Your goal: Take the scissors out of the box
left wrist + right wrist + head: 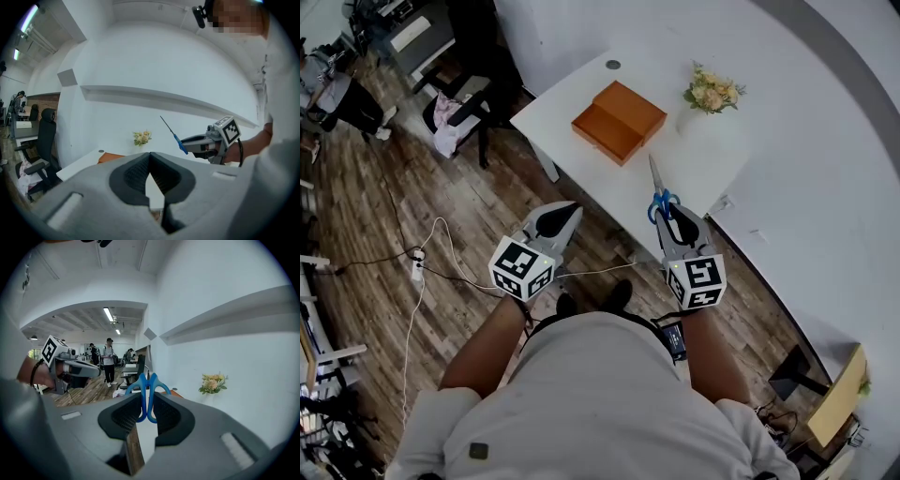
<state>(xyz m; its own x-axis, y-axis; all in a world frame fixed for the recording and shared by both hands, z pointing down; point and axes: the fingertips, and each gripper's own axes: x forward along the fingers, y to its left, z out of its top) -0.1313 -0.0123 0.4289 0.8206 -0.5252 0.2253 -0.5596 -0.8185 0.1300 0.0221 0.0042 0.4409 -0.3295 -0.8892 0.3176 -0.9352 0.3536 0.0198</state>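
White table (581, 98) holds box (619, 120); right hand-held gripper (668, 216) partly hides gripped scissors (656, 184).

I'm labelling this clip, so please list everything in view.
White rectangular table: one, white, ahead of the person.
Orange rectangular box: one, orange, on the table.
Yellow flower bouquet in white vase: one, yellow, beside the box.
Black office chair: one, black, left of the table.
White power strip: one, white, wooden floor.
Blue-handled metal scissors: one, blue and silver, in the right hand-held gripper.
Left hand-held gripper: one, grey, shut, empty.
Right hand-held gripper: one, grey, shut on the scissors.
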